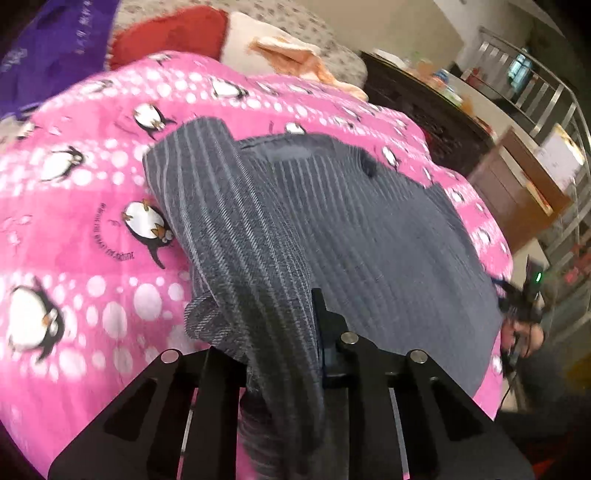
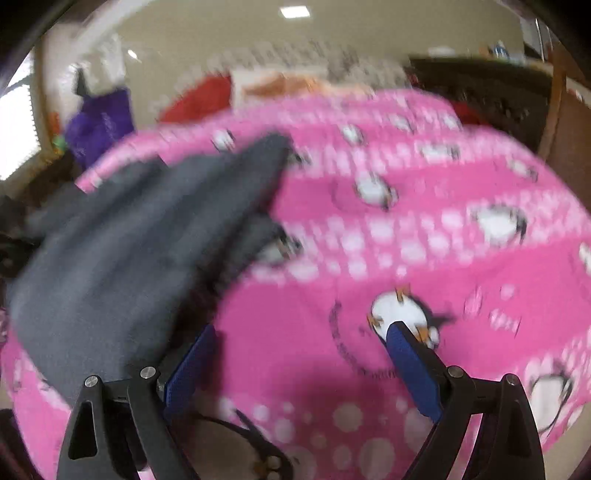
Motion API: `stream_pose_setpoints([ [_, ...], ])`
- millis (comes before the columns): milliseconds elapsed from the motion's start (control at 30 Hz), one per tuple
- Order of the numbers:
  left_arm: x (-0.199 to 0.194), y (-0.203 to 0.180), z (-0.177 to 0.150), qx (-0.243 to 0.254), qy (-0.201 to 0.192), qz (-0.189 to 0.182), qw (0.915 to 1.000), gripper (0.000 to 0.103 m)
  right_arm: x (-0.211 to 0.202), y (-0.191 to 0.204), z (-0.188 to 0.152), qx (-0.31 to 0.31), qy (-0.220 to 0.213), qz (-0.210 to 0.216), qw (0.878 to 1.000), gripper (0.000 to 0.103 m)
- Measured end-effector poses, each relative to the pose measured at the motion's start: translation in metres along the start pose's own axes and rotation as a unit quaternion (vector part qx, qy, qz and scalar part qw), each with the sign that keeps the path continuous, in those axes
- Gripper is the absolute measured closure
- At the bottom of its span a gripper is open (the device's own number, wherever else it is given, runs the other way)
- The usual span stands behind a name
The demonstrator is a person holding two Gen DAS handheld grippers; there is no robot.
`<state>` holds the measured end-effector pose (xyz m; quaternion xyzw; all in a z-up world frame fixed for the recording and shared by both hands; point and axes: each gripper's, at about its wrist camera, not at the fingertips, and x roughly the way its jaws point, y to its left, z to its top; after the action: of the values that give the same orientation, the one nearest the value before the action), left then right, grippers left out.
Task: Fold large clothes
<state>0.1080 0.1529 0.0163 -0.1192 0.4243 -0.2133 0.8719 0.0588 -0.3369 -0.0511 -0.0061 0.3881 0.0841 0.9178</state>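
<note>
item: grey striped garment [image 1: 280, 206], a large piece of clothing lying on a pink penguin-print blanket [image 1: 74, 229]. the far part lies flat; the near part is gathered into a thick fold that rises toward the left wrist camera. what kind of garment it is cannot be made out, and its lower end is cut off by the picture's edge.

item: left hand-held gripper [image 1: 284, 332]. jaws drawn together and clamped on the gathered fold. only the right finger's dark tip [image 1: 318, 306] shows beside the cloth; the left finger is buried under the fabric.

item: right hand-held gripper [image 2: 299, 354]. jaws wide apart, nothing between them, over bare blanket just right of the garment [image 2: 122, 251]. blue pads [image 2: 410, 365] show on both fingers. the whole view is heavily blurred, so the garment's stripes are lost and its edges smear.

item: blanket [image 2: 424, 236], covering most of both views; what it rests on is hidden.

item: background, beyond the blanket: a red cushion [image 1: 170, 33], purple cloth [image 1: 51, 44], an orange and white cloth [image 1: 291, 51], dark furniture [image 1: 436, 122] with small, unreadable things on top, and a metal railing [image 1: 543, 88]. at the right edge of the left wrist view a dark blurred shape with a green light [image 1: 538, 277] cannot be identified.
</note>
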Motion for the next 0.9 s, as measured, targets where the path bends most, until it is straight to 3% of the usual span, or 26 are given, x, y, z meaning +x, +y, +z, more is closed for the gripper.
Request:
stream_pose_setpoints([
  [167, -0.032, -0.061, 0.025, -0.017, -0.046, -0.075, 0.996, 0.089, -0.009, 0.006, 0.003, -0.011, -0.005, -0.032, 0.999, 0.01],
  [267, -0.027, -0.089, 0.05, -0.083, -0.055, -0.135, 0.9858, 0.089, -0.022, 0.001, 0.004, -0.003, -0.025, -0.048, 0.999, 0.01],
  [367, -0.002, -0.118, 0.075, -0.131, -0.047, -0.15, 0.9788, 0.089, -0.035, -0.008, -0.005, 0.018, -0.043, -0.048, 0.998, 0.01],
  [600, 0.092, -0.176, 0.1, -0.178, -0.029, -0.073, 0.9808, 0.09, -0.035, -0.027, -0.036, 0.07, -0.038, -0.015, 0.997, 0.01],
  [700, 0.136, -0.186, 0.088, -0.187, -0.012, -0.051, 0.981, 0.09, -0.04, -0.027, -0.043, 0.064, -0.046, -0.013, 0.997, 0.01],
  [800, 0.175, -0.192, 0.065, -0.209, 0.017, -0.057, 0.976, 0.09, -0.04, -0.029, -0.047, 0.06, -0.048, -0.008, 0.997, 0.01],
  [900, 0.182, -0.209, 0.053, -0.193, 0.002, -0.048, 0.98, 0.09, -0.042, -0.03, -0.051, 0.054, -0.051, -0.003, 0.997, 0.009],
])
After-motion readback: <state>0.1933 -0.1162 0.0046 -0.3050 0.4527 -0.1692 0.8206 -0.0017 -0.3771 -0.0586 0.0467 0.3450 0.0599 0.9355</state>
